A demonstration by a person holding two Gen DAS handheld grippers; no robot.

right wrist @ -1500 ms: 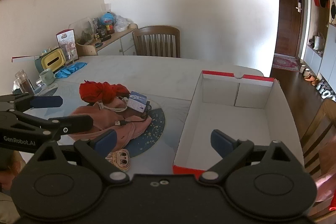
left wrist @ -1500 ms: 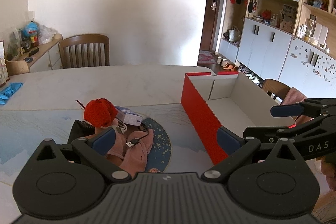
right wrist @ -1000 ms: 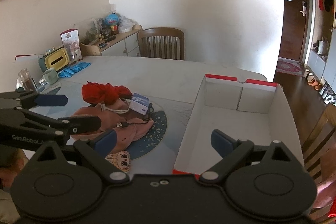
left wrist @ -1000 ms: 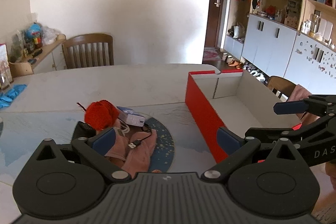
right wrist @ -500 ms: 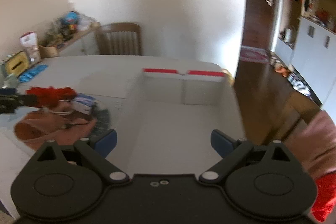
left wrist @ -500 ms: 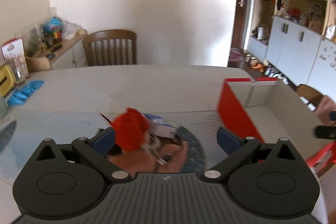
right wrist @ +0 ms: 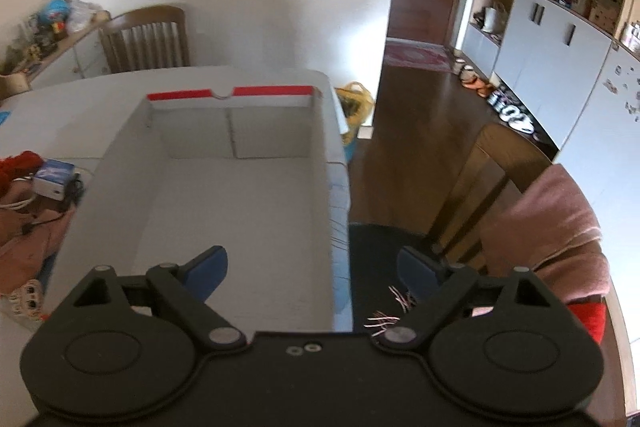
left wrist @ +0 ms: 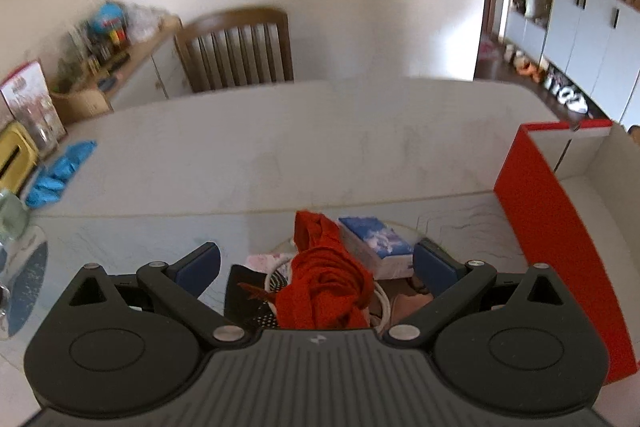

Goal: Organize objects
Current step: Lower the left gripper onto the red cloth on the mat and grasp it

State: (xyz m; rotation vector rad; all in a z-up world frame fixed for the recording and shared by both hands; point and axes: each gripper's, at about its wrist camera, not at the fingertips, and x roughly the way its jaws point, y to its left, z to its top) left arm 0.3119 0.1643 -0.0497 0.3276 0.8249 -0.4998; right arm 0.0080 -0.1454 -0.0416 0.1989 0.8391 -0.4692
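Observation:
A crumpled red cloth (left wrist: pixel 324 283) lies on a small pile between the spread fingers of my left gripper (left wrist: pixel 316 259), which is open and hovering just above it. Beside the cloth sit a blue-and-white box (left wrist: pixel 376 241), a white cable (left wrist: pixel 380 301) and a black item (left wrist: pixel 244 297). The red-sided cardboard box (left wrist: pixel 536 211) stands to the right, its pale inside bare. My right gripper (right wrist: pixel 312 267) is open over the box's near right wall (right wrist: pixel 324 187), holding nothing. The pile shows at the far left there: red cloth (right wrist: pixel 18 163), small box (right wrist: pixel 54 177), pink garment (right wrist: pixel 28 239).
A wooden chair (left wrist: pixel 236 51) stands at the table's far side. Blue gloves (left wrist: pixel 60 173) lie at the table's left, by a yellow container (left wrist: pixel 14 157). A sideboard with clutter (left wrist: pixel 104 55) lines the left wall. Right of the table stands another chair with a pink cloth (right wrist: pixel 556 235).
My left gripper has swung left and dropped over the pile, so the red cloth now sits between its fingers. My right gripper has swung right, from the pile to the box's right wall.

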